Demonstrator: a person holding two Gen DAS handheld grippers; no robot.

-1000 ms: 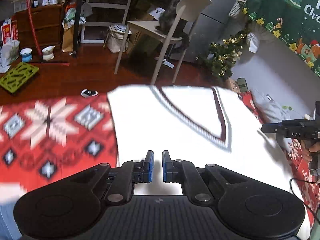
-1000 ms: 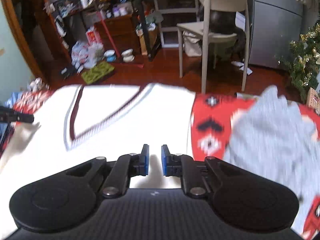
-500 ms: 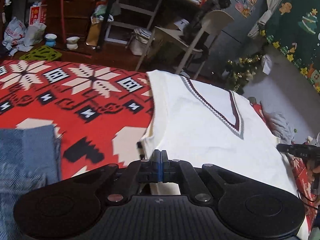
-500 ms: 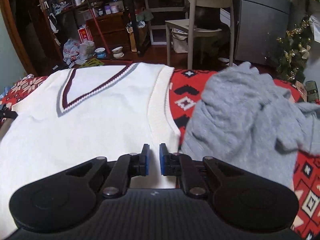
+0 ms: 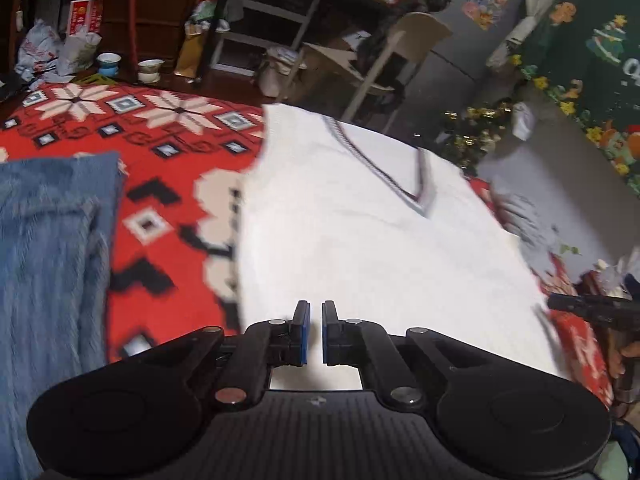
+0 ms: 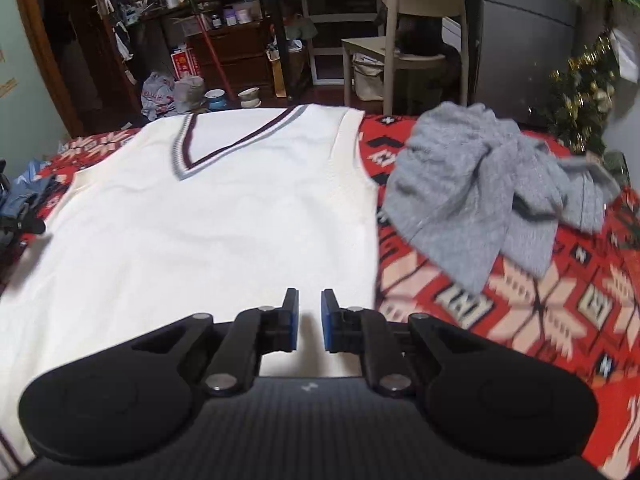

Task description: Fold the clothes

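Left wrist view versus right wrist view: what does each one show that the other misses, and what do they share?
Only the left wrist view shows the blue denim garment spread large on the left and the green Christmas hanging.

Only the right wrist view shows the crumpled grey sweater lying whole beside the vest, and the wooden door frame.

Both show the white V-neck vest laid flat on the red patterned blanket, the pale chair beyond it, and a gripper with nothing between its fingers.
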